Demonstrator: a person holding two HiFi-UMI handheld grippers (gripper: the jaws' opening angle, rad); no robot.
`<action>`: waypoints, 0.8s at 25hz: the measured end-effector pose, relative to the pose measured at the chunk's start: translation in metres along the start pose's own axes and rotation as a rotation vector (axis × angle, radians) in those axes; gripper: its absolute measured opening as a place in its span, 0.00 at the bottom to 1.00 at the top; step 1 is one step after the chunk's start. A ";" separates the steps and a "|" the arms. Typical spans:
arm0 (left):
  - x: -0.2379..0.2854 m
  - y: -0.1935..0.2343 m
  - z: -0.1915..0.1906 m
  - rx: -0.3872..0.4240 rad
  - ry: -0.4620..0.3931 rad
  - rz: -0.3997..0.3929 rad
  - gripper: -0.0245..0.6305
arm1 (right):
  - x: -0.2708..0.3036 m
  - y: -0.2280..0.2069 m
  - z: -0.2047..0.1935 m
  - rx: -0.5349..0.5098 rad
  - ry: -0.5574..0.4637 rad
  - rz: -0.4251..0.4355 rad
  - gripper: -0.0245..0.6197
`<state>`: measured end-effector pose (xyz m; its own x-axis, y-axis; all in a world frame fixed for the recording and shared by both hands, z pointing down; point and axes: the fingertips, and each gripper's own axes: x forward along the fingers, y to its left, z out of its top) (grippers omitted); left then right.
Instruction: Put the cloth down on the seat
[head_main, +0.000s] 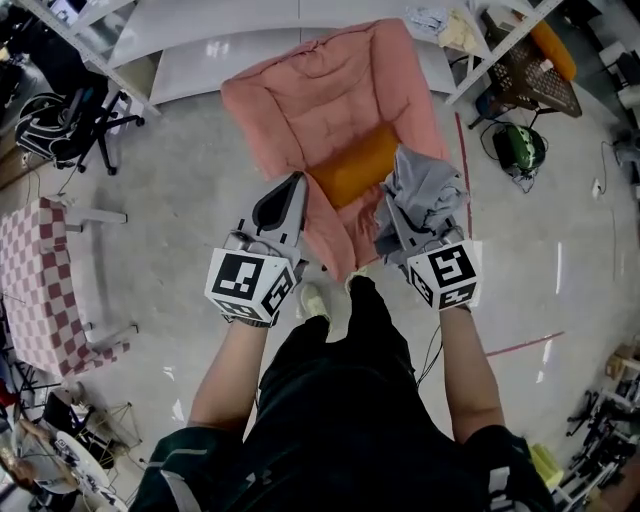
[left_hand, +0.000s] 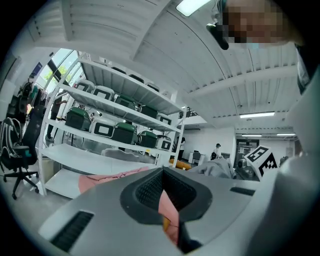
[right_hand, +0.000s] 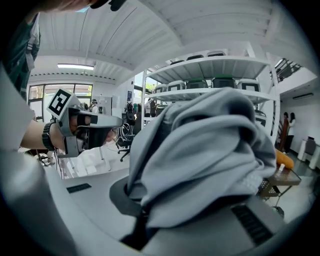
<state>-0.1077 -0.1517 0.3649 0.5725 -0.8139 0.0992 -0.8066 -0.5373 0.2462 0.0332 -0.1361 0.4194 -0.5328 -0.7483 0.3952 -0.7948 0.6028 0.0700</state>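
Above the pink seat (head_main: 300, 110), right gripper (head_main: 392, 218) fingers clamp the grey cloth (head_main: 425, 188) bunched over them; left gripper (head_main: 298, 180) fingers closed, empty.

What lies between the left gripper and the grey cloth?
In the head view, the orange cushion and the front of the pink seat lie between the left gripper and the cloth.
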 end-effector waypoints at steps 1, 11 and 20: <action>0.008 0.003 -0.008 -0.002 0.006 0.001 0.05 | 0.010 -0.004 -0.010 -0.008 0.017 0.010 0.07; 0.073 0.047 -0.089 -0.030 0.085 0.080 0.05 | 0.122 -0.028 -0.122 -0.095 0.215 0.146 0.07; 0.117 0.086 -0.156 -0.093 0.151 0.177 0.05 | 0.212 -0.016 -0.223 -0.145 0.399 0.315 0.07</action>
<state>-0.0872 -0.2589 0.5477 0.4449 -0.8473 0.2900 -0.8831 -0.3612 0.2994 -0.0017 -0.2425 0.7066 -0.5646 -0.3785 0.7334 -0.5507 0.8347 0.0068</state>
